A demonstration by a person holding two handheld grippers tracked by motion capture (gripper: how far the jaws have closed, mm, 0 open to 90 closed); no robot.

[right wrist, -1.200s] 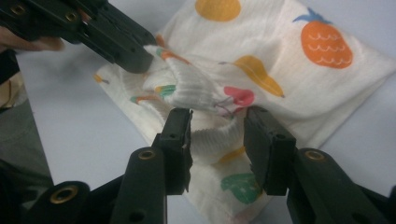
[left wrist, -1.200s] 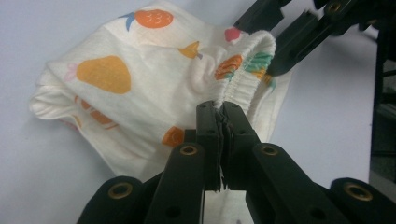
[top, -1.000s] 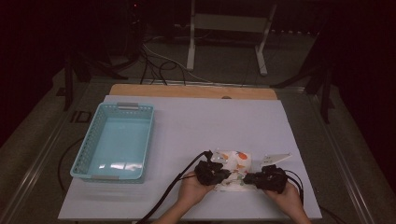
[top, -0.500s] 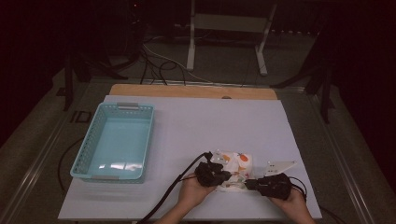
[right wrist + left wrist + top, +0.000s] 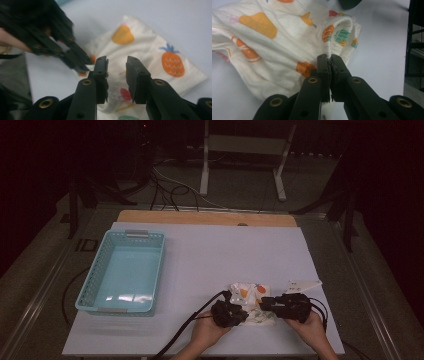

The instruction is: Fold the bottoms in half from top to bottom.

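- Your left gripper [image 5: 329, 58] is clamped tight on the ribbed hem of the fruit-print garment [image 5: 274, 45]; that pinch anchors the fold while the other hand works.
- Your right gripper [image 5: 117, 62] has just been opening: jaws now stand apart over the cloth, pads pressing nothing, fabric lying below the gap.
- The garment [image 5: 250, 300] lies bunched on the white table cover [image 5: 210, 255], near its front edge, between both grippers, left gripper [image 5: 229, 312] and right gripper [image 5: 287, 305] alike.
- Judgement: the right hand looks set to re-grip elsewhere.
- The turquoise basket [image 5: 122, 272] sits well apart at the left; bare cover lies between.
- A small white card [image 5: 302, 284] lies just beyond your right gripper; mind it.
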